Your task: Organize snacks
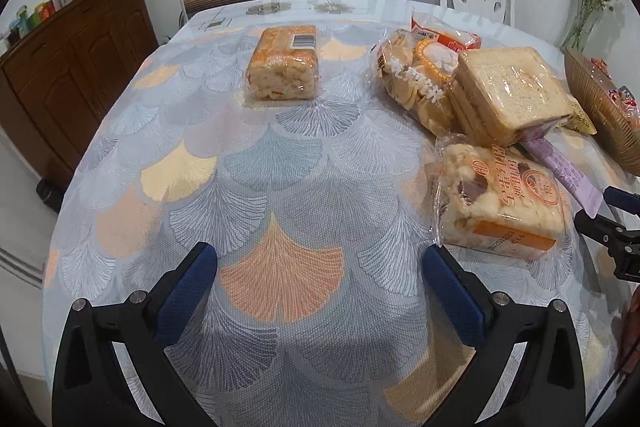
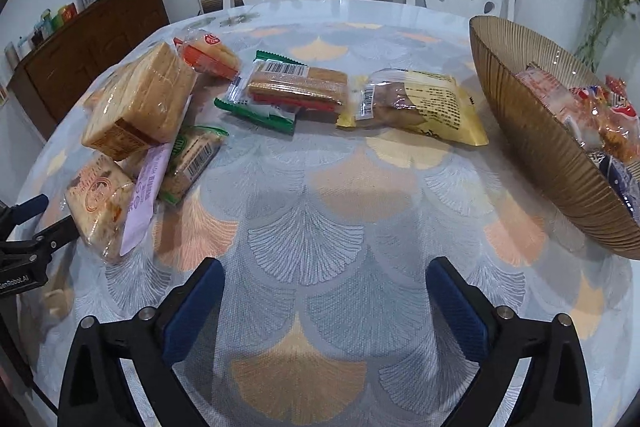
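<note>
Nearest, over the leaf-patterned tablecloth (image 1: 280,187), left gripper (image 1: 320,267) and right gripper (image 2: 325,285) both gape wide, empty. Beyond lie wrapped snacks (image 2: 298,87); far right, a ribbed bowl (image 2: 532,147) holds more packets.

On the table (image 1: 280,187), one wrapped rice cake (image 1: 283,65) lies alone toward the far chairs. To its right the snacks pile up: sliced bread (image 1: 510,89) atop a biscuit bag (image 1: 416,79), another rice cake (image 1: 496,199) nearer. The bowl (image 2: 532,143) holding packets sits at the far right.
</note>
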`<state>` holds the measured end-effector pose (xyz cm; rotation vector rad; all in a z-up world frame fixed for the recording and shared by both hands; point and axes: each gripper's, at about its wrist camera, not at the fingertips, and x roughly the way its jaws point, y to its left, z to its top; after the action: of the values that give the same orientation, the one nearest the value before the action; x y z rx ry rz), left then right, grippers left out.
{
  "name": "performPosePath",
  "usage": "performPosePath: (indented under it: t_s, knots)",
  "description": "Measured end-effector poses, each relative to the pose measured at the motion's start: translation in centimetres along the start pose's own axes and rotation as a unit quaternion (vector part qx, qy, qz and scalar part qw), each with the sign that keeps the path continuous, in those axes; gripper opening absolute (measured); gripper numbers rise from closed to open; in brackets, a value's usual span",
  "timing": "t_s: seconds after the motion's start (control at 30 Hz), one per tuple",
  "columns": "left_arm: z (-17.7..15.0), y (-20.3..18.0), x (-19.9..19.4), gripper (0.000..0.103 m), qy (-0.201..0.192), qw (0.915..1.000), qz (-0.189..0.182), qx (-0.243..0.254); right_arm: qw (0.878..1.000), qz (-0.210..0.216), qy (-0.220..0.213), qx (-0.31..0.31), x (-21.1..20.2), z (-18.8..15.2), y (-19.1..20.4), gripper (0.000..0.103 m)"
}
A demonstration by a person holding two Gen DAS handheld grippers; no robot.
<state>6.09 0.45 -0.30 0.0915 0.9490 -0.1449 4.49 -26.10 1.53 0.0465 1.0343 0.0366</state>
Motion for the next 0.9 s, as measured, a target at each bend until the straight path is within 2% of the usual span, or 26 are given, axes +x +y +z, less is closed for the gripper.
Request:
performPosePath:
  t_s: [0.2, 0.9]
  knots:
    - [-0.04, 0.05, -0.01, 0.103, 0.000, 1.0000, 0.000, 0.000, 1.000, -0.009, 0.002, -0.006, 0.36, 0.08, 0.47, 0.103]
    - [-0.07, 0.05, -0.02, 0.103, -0.001, 1.0000, 0.001, 0.001, 1.000, -0.001, 0.000, -0.003, 0.33, 0.20, 0.47, 0.103]
